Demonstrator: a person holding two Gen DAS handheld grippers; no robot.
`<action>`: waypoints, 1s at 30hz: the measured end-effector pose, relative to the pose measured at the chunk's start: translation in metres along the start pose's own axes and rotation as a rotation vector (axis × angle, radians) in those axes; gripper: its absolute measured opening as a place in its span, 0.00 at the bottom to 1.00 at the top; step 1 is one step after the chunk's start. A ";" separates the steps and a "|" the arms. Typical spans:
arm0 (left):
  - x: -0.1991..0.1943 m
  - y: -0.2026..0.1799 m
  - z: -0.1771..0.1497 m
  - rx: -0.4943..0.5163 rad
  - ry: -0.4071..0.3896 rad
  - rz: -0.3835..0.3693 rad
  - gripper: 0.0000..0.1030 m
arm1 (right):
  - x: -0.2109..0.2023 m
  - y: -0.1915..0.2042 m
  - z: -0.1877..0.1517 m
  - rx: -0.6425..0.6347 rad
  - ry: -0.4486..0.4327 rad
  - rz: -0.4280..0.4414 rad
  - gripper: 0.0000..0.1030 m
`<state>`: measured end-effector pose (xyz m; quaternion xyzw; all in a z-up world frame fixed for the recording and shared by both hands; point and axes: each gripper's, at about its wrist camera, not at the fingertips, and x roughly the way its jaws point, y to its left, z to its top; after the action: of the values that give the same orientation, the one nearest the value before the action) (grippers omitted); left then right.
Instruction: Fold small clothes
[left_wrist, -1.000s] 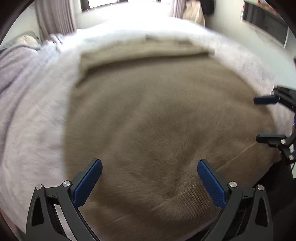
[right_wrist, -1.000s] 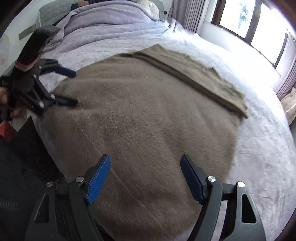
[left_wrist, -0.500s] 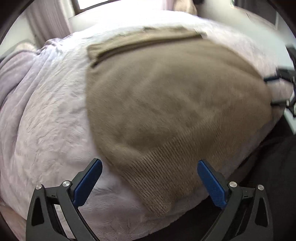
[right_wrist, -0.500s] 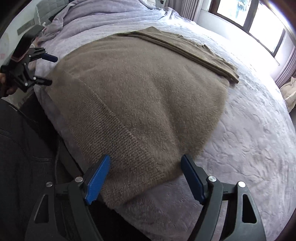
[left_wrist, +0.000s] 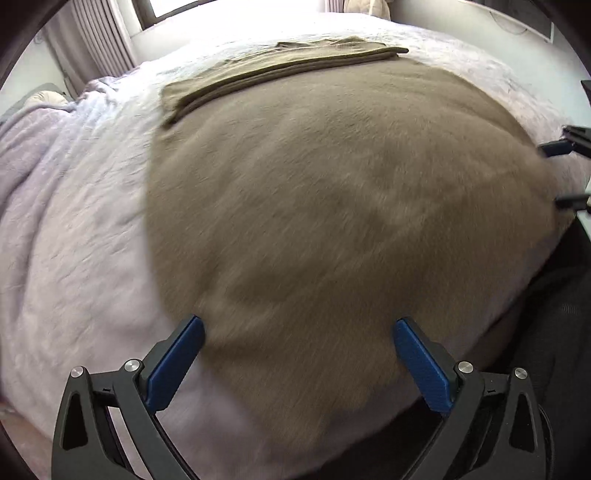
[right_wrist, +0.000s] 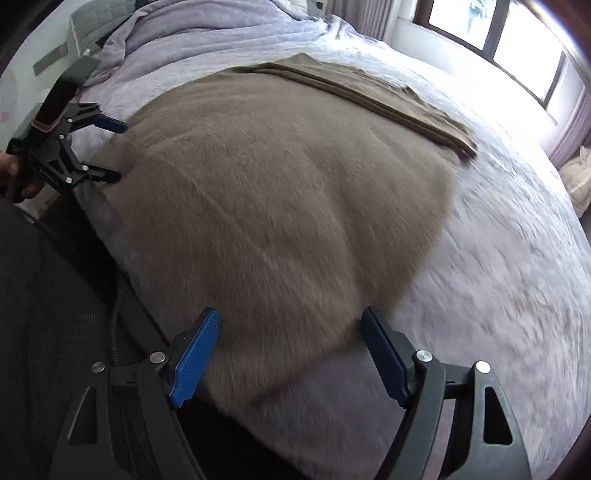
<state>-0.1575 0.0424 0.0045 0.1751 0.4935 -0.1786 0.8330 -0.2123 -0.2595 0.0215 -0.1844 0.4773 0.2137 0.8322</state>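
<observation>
On the bed (left_wrist: 74, 236), a brown sweater (left_wrist: 332, 206) lies spread flat, one sleeve folded across its far edge. The left hand-held gripper (left_wrist: 299, 354) and the right hand-held gripper (right_wrist: 291, 350) both hover over its near edge, jaws spread, pinching nothing.

Brown sweater (left_wrist: 332, 206) on lilac bedspread (left_wrist: 74, 236)

Daylight from blown-out windows (right_wrist: 491, 33); motion blur smears the fabric, fisheye bends the edges.

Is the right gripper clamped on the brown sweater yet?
No. The right gripper hangs with jaws wide apart above the brown sweater, pinching nothing.
</observation>
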 end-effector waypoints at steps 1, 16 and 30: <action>-0.005 0.005 -0.003 -0.008 0.006 -0.009 1.00 | -0.005 -0.006 -0.007 0.025 0.017 -0.003 0.79; -0.002 0.025 -0.023 -0.331 -0.013 -0.212 1.00 | -0.003 -0.027 -0.020 0.322 -0.096 0.225 0.70; -0.004 0.044 -0.055 -0.391 -0.089 -0.269 1.00 | 0.008 -0.009 -0.021 0.282 -0.111 0.272 0.65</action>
<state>-0.1806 0.1076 -0.0119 -0.0650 0.5003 -0.1965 0.8408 -0.2190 -0.2769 0.0056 0.0123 0.4764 0.2648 0.8383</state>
